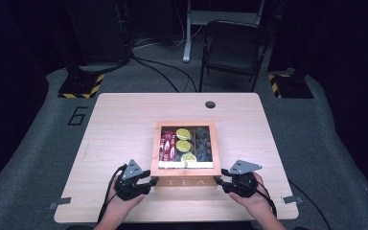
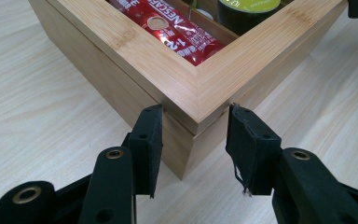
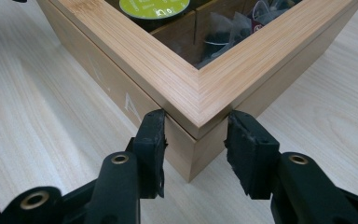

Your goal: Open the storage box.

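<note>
A pale wood-grain table (image 1: 120, 120) spans the middle of the high view. At its centre sits the box (image 1: 185, 178), squarish bamboo with a windowed lid and "TEA" on its near face. Each near corner points straight between a claw's jaws: left gripper (image 2: 193, 140) at lower left, right gripper (image 3: 195, 140) at lower right, both spread apart, straddling the lid seam. Inside: red glossy sachets (image 2: 177, 32), round green-topped pods (image 3: 154, 7).

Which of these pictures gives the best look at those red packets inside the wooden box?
The left gripper view: the red packets lie close up, their white lettering legible. The high view shows them small, in the tea box's left compartment. The right gripper view looks at the box's other corner.
</note>
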`<state>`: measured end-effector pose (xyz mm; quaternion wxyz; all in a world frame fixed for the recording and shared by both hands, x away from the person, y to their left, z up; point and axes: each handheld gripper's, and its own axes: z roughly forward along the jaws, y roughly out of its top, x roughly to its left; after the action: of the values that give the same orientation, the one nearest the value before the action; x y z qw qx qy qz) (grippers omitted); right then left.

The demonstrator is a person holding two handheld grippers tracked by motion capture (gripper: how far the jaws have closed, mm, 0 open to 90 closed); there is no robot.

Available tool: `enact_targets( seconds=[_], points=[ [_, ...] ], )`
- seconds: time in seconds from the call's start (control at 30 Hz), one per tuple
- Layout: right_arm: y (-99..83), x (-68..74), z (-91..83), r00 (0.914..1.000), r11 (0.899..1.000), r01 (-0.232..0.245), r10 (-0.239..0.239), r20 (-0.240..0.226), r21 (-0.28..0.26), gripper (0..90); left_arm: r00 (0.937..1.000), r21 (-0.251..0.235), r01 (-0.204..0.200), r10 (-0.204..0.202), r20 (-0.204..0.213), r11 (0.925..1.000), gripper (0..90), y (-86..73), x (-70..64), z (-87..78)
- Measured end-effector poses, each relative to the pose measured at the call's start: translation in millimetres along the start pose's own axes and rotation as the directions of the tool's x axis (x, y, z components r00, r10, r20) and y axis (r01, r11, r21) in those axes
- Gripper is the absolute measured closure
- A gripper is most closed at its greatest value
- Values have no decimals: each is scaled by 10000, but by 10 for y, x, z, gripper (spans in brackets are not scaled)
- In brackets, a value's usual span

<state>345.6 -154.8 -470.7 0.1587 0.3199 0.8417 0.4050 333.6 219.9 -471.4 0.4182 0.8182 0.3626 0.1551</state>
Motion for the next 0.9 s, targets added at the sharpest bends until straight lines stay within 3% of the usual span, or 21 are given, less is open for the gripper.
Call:
enact_targets(
  seconds=[0.03, 0.3, 0.5, 0.83, 0.9],
  points=[
    [4, 3, -1, 10000, 10000, 16, -16, 40, -34, 570, 9998, -14, 150, -150, 118, 9999, 557, 3, -3, -8],
    [10, 3, 1, 9999, 9996, -49, 53, 116, -268, 568, 9999, -242, 168, -167, 14, 9996, 556, 5, -10, -19],
    [31, -17, -26, 9999, 9979, -14, 21, 101, -642, 564, 9985, -499, -367, 346, -420, 9981, 558, 35, -41, -34],
    [56, -8, -41, 9996, 9951, -137, 163, 249, -978, 557, 9978, -782, -384, 340, -566, 9962, 553, 52, -46, -48],
    [57, -11, -42, 9996, 9950, -134, 159, 245, -987, 553, 9962, -802, -462, 400, -769, 9957, 551, 59, -68, -54]
  ],
)
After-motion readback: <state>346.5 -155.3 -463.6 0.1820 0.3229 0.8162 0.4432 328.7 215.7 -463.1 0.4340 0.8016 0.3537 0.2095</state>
